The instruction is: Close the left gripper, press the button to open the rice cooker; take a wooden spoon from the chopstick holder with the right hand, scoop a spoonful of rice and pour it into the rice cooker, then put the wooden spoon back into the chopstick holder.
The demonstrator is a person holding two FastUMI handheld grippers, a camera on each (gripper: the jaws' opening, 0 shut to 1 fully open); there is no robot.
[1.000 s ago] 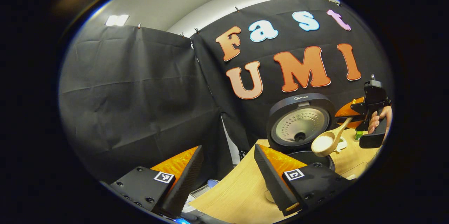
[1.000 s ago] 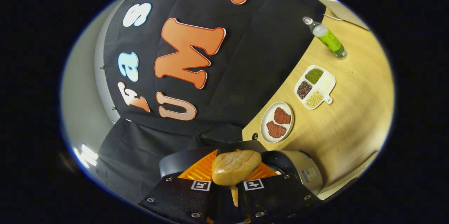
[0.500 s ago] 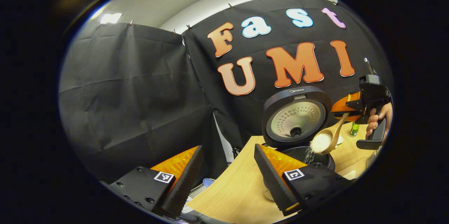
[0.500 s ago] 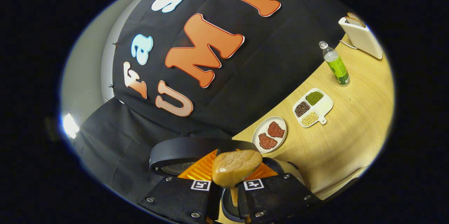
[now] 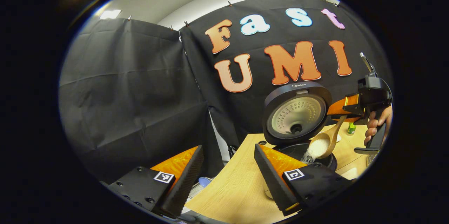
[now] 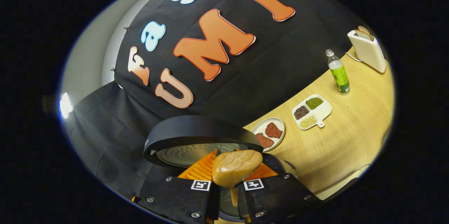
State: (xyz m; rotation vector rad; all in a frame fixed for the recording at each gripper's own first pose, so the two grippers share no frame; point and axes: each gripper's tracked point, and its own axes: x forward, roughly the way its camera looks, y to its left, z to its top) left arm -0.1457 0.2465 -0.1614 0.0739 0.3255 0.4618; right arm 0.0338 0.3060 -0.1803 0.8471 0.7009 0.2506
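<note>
While the left gripper (image 5: 228, 168) hung w/ jaws wide apart and empty over the table (image 5: 231, 192), the right gripper (image 6: 226, 168) pinched the wooden spoon (image 6: 236, 166) handle between both fingers. Its bowl blocked the rice cooker (image 6: 196, 136) pot; left gripper view caught rice (image 5: 317, 145) spilling in under the raised lid. Farther off in right gripper view: meat plate (image 6: 268, 134), bean tray (image 6: 311, 111), bottle (image 6: 339, 74), toaster (image 6: 367, 50).
</note>
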